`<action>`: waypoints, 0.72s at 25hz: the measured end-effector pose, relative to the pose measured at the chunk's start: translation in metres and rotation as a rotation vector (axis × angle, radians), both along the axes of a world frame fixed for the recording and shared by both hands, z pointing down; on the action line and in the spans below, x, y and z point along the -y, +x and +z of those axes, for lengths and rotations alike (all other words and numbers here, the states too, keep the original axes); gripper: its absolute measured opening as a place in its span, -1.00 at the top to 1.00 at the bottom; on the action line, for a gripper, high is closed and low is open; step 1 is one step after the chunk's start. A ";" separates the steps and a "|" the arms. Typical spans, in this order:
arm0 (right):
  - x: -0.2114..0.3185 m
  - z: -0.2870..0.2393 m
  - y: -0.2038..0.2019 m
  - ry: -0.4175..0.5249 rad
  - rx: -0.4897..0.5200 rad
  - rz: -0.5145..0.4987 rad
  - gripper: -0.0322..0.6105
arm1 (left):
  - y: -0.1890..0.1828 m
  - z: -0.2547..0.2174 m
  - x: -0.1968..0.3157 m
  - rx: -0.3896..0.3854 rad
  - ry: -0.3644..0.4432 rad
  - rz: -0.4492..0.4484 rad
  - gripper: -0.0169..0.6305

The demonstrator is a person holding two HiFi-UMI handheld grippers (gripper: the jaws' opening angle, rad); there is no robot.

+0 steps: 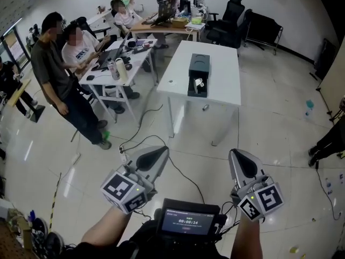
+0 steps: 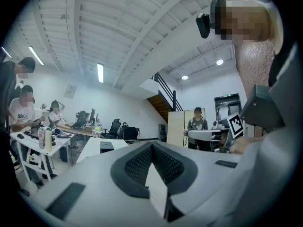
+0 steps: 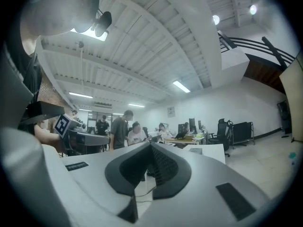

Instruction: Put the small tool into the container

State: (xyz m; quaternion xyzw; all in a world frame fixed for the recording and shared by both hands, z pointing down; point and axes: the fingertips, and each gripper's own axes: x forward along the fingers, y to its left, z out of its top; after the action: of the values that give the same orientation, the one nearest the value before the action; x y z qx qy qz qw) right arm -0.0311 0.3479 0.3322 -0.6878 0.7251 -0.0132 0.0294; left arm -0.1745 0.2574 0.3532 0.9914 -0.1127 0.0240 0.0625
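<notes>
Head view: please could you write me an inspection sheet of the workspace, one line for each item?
Surface: white table, standing well ahead of the grippers.
Job's things: black container on the table; a small shiny thing at its near end, too small to name.
Clutter: one small object on the table's left part; one small piece on the floor under the table.
Grippers: left gripper and right gripper both shut, empty, held low.
Cables: black cables loop over the floor between table and grippers.
Surroundings: people at desks on the left; office chairs at the back.
</notes>
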 end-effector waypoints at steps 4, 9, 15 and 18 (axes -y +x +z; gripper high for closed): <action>-0.006 0.000 -0.026 -0.018 0.032 0.022 0.86 | -0.022 -0.016 0.000 -0.022 0.005 0.020 0.86; -0.008 -0.003 -0.044 -0.023 0.047 0.059 0.86 | -0.044 -0.022 0.000 -0.024 0.041 0.026 0.86; -0.008 -0.012 -0.058 -0.014 0.025 0.064 0.86 | -0.060 -0.024 -0.001 -0.048 0.018 0.041 0.86; -0.009 -0.015 -0.063 -0.017 0.011 0.066 0.86 | -0.065 -0.022 -0.002 -0.045 0.007 0.043 0.86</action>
State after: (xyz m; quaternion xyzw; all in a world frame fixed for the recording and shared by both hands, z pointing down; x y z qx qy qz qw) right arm -0.0937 0.3572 0.3169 -0.7117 0.7016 -0.0225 0.0280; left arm -0.2391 0.2591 0.3310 0.9941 -0.0901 0.0027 0.0608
